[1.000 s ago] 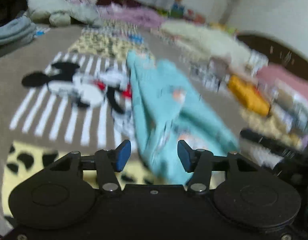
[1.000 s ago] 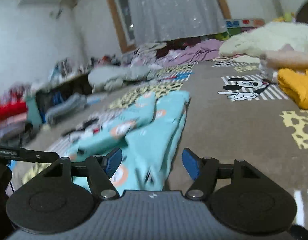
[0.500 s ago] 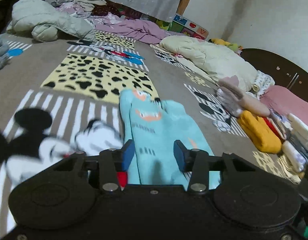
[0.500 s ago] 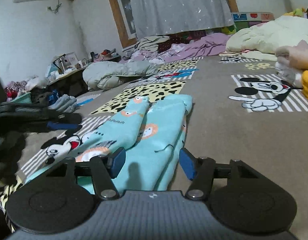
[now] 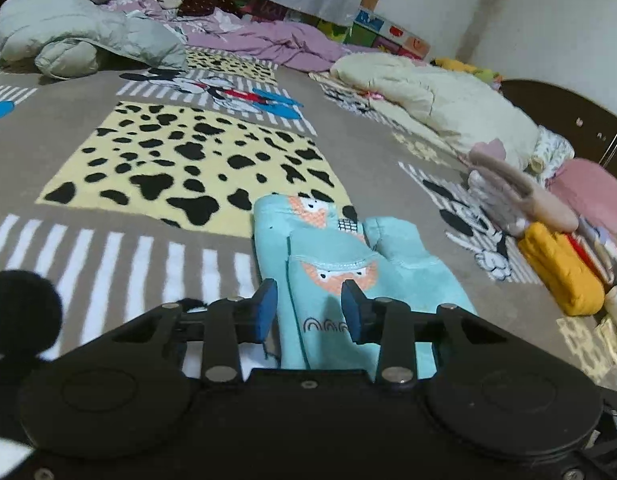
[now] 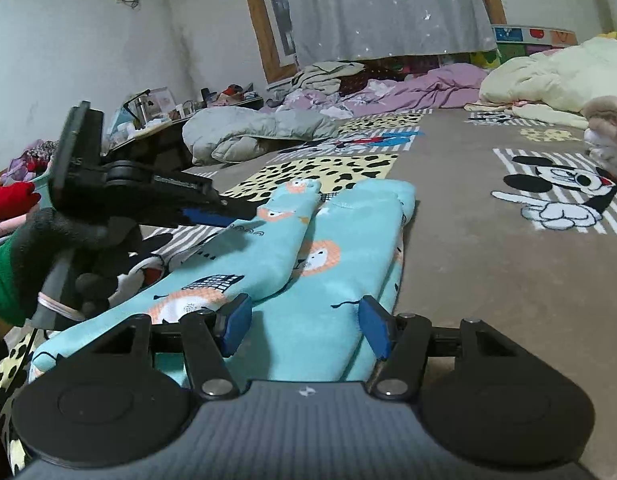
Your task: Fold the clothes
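Right wrist view: teal garment (image 6: 308, 264) lies on carpet (image 6: 468, 260), partly doubled lengthwise, short folds left. Right gripper (image 6: 304, 328) and left gripper (image 5: 308, 308) released, jaws apart, both low over garment's near end.

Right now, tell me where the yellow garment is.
In the left wrist view the yellow garment lies folded at the right edge of the blanket, right of the turquoise pants, below a beige plush piece.
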